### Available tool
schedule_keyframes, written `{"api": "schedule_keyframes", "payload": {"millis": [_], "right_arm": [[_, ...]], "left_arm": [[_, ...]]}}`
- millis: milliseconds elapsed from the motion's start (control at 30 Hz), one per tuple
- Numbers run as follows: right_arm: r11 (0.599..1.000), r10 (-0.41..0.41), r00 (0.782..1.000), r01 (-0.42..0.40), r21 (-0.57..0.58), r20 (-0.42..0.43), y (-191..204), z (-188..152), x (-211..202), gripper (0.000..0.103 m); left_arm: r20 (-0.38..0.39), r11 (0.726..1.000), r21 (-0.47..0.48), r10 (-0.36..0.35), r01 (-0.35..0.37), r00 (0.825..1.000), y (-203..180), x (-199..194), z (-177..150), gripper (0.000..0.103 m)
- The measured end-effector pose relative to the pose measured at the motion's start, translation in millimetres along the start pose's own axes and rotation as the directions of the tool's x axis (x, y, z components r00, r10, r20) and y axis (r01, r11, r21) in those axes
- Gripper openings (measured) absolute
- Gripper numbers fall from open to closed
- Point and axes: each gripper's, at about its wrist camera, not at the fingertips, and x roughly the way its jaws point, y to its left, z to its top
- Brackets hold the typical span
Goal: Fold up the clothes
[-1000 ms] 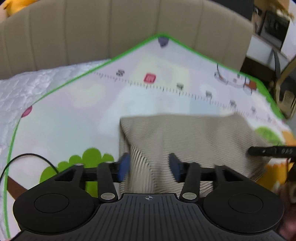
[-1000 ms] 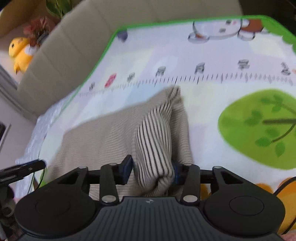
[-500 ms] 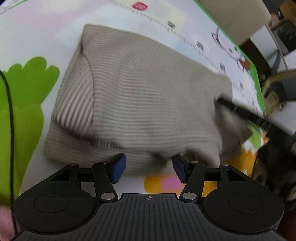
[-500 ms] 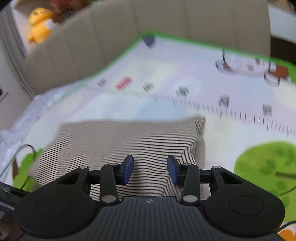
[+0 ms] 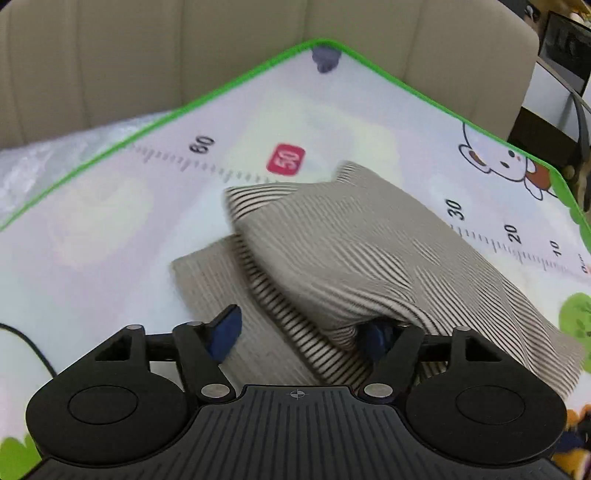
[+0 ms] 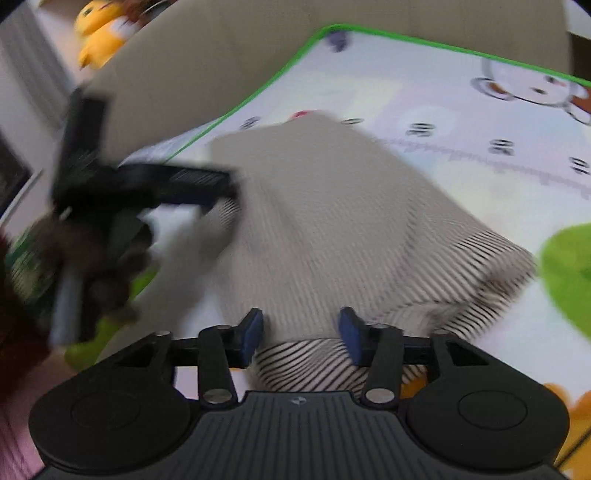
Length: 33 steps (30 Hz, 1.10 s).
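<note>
Beige padded headboard (image 5: 258, 55) at twelve o'clock borders our green-edged cartoon play mat (image 5: 110, 221). At its centre lies the folded beige striped sweater (image 5: 351, 251), one layer lifted. Our left gripper (image 5: 301, 334) and right gripper (image 6: 301, 332) both gape, sweater between their fingers.

The garment (image 5: 354, 251) lies on the mat (image 5: 110, 221), straight ahead of both pairs of jaws. In the left view a raised fold of it drapes over the right jaw, with a flatter layer between and ahead of the jaws, and the mat's ruler (image 5: 207, 168) runs behind it. The sofa back (image 5: 221, 44) stands behind the mat's far corner. In the right view the garment (image 6: 332, 221) passes between the jaws, and the left gripper (image 6: 207, 184) touches its left edge. A toy (image 6: 99, 33) sits far left, behind the sofa back.
</note>
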Motion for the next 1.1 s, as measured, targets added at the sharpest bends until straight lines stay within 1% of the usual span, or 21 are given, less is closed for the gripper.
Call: {"api": "schedule_keyframes", "payload": {"millis": [33, 100, 167, 233, 300, 333, 367, 400, 433, 467, 533, 567, 633, 667, 767, 800, 833, 867, 900, 967, 1100], "right_arm": [[0.999, 0.023, 1.000, -0.023, -0.024, -0.009, 9.9, -1.6, 3.3, 0.064], [0.995, 0.066, 0.998, -0.067, -0.069, -0.024, 26.6, -6.4, 10.0, 0.065], [0.989, 0.108, 0.993, -0.112, -0.101, -0.039, 38.6, -9.6, 18.3, 0.065], [0.982, 0.109, 0.993, -0.115, -0.149, -0.045, 46.1, -10.2, 21.9, 0.065], [0.979, 0.125, 0.992, -0.128, -0.159, -0.032, 42.8, -5.2, 14.1, 0.064], [0.980, 0.138, 0.990, -0.138, -0.144, -0.011, 36.2, -0.9, 6.7, 0.064], [0.985, 0.123, 0.992, -0.118, -0.124, 0.031, 27.2, 5.5, -2.3, 0.064], [0.991, 0.078, 0.994, -0.069, -0.111, 0.077, 19.3, 11.9, -9.2, 0.064], [0.995, 0.009, 0.993, 0.002, -0.102, 0.115, 10.8, 19.3, -13.8, 0.064], [0.993, -0.058, 0.987, 0.073, -0.090, 0.153, 2.3, 26.7, -18.2, 0.064], [0.987, -0.126, 0.979, 0.140, -0.081, 0.160, -15.0, 40.1, -16.6, 0.068], [0.982, -0.154, 0.979, 0.167, -0.093, 0.130, -22.6, 43.4, -9.8, 0.071], [0.968, -0.212, 0.975, 0.219, -0.120, 0.072, -37.8, 50.0, 3.8, 0.071], [0.966, -0.232, 0.972, 0.234, -0.113, 0.026, -45.6, 52.3, 14.8, 0.071], [0.980, -0.200, 0.979, 0.199, -0.008, -0.041, -60.1, 49.4, 29.8, 0.069], [0.982, -0.187, 0.980, 0.189, 0.027, -0.062, -64.7, 48.4, 34.7, 0.068], [0.981, -0.192, 0.980, 0.193, 0.019, -0.055, -62.0, 46.6, 34.0, 0.061], [0.981, -0.189, 0.981, 0.191, 0.022, -0.052, -59.9, 44.9, 33.1, 0.054], [0.982, -0.186, 0.981, 0.188, 0.026, -0.049, -57.8, 43.1, 32.1, 0.051], [0.982, -0.188, 0.980, 0.189, 0.020, -0.060, -52.8, 39.2, 27.4, 0.047], [0.988, -0.137, 0.984, 0.144, 0.050, -0.111, -39.8, 18.5, 8.0, 0.046]], "left_arm": [[0.009, 1.000, -0.012, 0.003, -0.003, 1.000, 4.0, -3.3, -0.8, 0.076], [0.020, 0.993, -0.117, -0.001, 0.004, 1.000, 19.3, -15.8, -6.2, 0.079], [0.043, 0.976, -0.216, -0.011, 0.020, 0.999, 32.3, -29.8, -13.0, 0.080], [0.064, 0.960, -0.276, -0.024, 0.041, 0.998, 41.2, -39.8, -22.2, 0.080], [0.037, 0.963, -0.265, -0.041, 0.049, 0.998, 40.9, -40.1, -29.9, 0.080], [0.023, 0.964, -0.259, -0.050, 0.054, 0.998, 40.6, -40.0, -33.5, 0.080], [0.012, 0.966, -0.252, -0.064, 0.065, 0.998, 39.1, -38.1, -34.7, 0.080], [0.001, 0.967, -0.245, -0.078, 0.076, 0.997, 37.6, -36.1, -36.0, 0.079], [-0.010, 0.967, -0.238, -0.092, 0.087, 0.996, 36.0, -34.4, -37.2, 0.078], [-0.014, 0.968, -0.231, -0.108, 0.102, 0.994, 33.7, -34.3, -37.7, 0.078], [-0.023, 0.967, -0.217, -0.140, 0.132, 0.990, 29.1, -34.1, -38.7, 0.077], [-0.027, 0.967, -0.210, -0.156, 0.147, 0.987, 26.9, -34.0, -39.2, 0.077], [-0.037, 0.965, -0.196, -0.187, 0.177, 0.982, 22.3, -33.9, -40.2, 0.078], [-0.042, 0.963, -0.189, -0.203, 0.191, 0.978, 20.0, -33.8, -40.7, 0.079], [-0.056, 0.957, -0.169, -0.247, 0.235, 0.967, 13.4, -33.3, -42.1, 0.078], [-0.056, 0.958, -0.161, -0.248, 0.237, 0.967, 12.9, -31.4, -41.3, 0.073], [-0.056, 0.959, -0.148, -0.253, 0.242, 0.966, 11.8, -28.6, -39.8, 0.068], [-0.056, 0.960, -0.133, -0.257, 0.247, 0.965, 10.5, -25.9, -38.3, 0.055], [-0.056, 0.962, -0.109, -0.256, 0.249, 0.965, 8.3, -23.9, -36.3, 0.048], [-0.055, 0.966, -0.061, -0.254, 0.251, 0.966, 4.2, -20.2, -32.3, 0.045], [-0.026, 0.983, 0.011, -0.182, 0.182, 0.983, 5.0, -18.6, -24.5, 0.045]]}}
